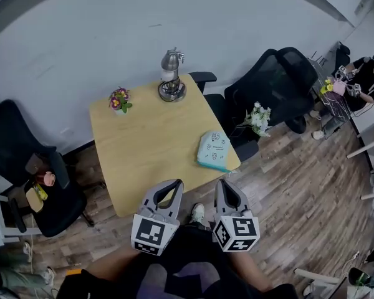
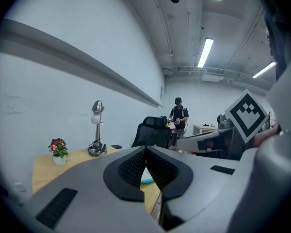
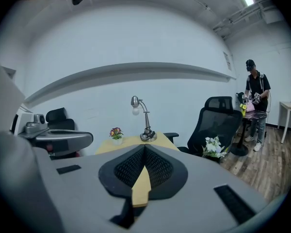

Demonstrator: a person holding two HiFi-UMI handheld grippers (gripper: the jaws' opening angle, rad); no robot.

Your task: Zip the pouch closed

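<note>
While my left gripper [image 1: 176, 184] and right gripper [image 1: 224, 183] hover closed and empty, the pouch [image 1: 213, 149] lies untouched, with the zipping seemingly all ahead.

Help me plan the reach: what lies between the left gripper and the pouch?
Only bare tabletop, between left gripper and pouch, shown in the head view.

pouch [image 1: 213, 149]: pale teal, small printed figures
table [image 1: 149, 142]: light wood
my left gripper [image 1: 176, 184], my right gripper [image 1: 223, 183]: grey, black-white square markers

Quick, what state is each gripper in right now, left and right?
Left gripper: closed, fingers together, holding nothing.
Right gripper: closed, fingers together, holding nothing.
</note>
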